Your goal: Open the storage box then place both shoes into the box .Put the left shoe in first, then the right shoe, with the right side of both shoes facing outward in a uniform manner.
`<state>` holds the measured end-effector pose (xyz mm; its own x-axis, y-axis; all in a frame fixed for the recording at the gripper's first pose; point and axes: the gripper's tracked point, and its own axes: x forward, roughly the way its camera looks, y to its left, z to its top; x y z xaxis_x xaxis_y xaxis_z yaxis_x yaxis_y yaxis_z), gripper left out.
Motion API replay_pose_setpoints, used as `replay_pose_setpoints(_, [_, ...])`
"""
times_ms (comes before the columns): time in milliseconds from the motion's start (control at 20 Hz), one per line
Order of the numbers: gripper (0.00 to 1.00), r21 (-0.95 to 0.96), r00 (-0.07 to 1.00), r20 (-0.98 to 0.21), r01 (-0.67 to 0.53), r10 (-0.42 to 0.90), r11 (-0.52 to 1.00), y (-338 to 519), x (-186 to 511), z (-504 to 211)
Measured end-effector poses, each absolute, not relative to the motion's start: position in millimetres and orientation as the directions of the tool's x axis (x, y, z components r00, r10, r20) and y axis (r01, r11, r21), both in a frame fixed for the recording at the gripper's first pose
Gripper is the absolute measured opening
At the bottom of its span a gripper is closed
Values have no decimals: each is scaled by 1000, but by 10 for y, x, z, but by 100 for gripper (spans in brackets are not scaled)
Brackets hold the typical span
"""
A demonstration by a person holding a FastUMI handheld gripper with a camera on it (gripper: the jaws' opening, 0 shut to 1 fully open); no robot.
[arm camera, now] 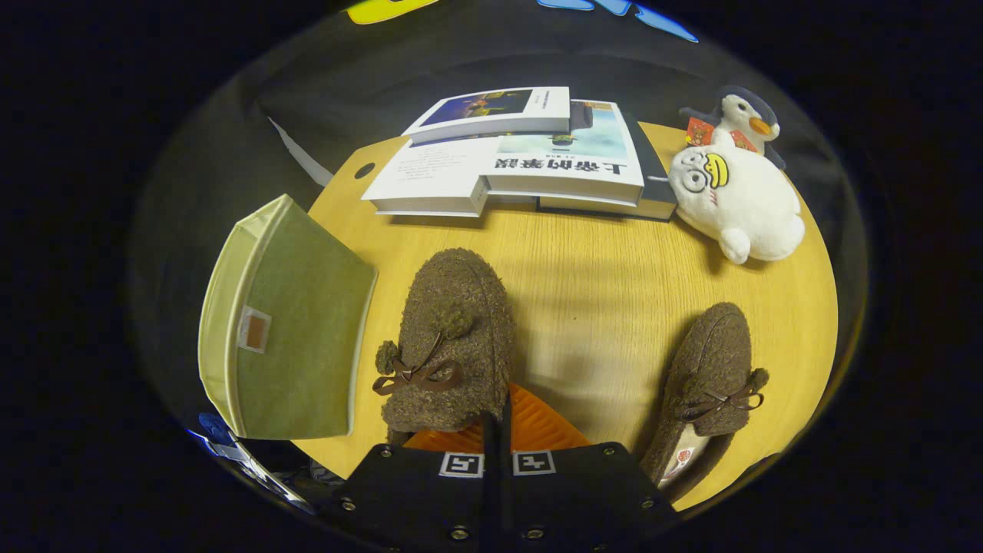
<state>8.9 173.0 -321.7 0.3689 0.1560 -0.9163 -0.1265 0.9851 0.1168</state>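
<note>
The green fabric storage box (288,330) stands at the left edge of the round wooden table (614,284), with its lid closed, so nothing inside it can be seen. A small label patch sits on its top.

The gripper (498,430) has its two fingers pressed together with almost no gap between them. The fingertips (487,424) lie at the heel end of the left brown fuzzy shoe (453,338), and I cannot tell whether they pinch its edge or only touch it. This shoe has a bow and pompoms and points away from the fingers, just beside the box.

The second brown fuzzy shoe (710,384) lies well apart to the right. Beyond the shoes there is a stack of books (530,161), a white plush toy (737,200) and a penguin plush (741,115).
</note>
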Motion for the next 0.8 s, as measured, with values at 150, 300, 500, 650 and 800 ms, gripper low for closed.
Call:
replay_pose_setpoints(150, [0, 119, 391, -904, -158, 173, 980, 1879, 133, -2900])
replay_pose_setpoints(300, [0, 126, 404, -896, -168, 185, 978, 2043, 167, -2620])
replay_pose_setpoints(500, [0, 170, 406, -883, -190, 235, 967, 2427, 210, -2273])
replay_pose_setpoints(650, [0, 207, 401, -869, -238, 290, 949, 2845, 272, -2069])
replay_pose_setpoints(800, [0, 235, 383, -861, -282, 334, 930, 3280, 311, -1980])
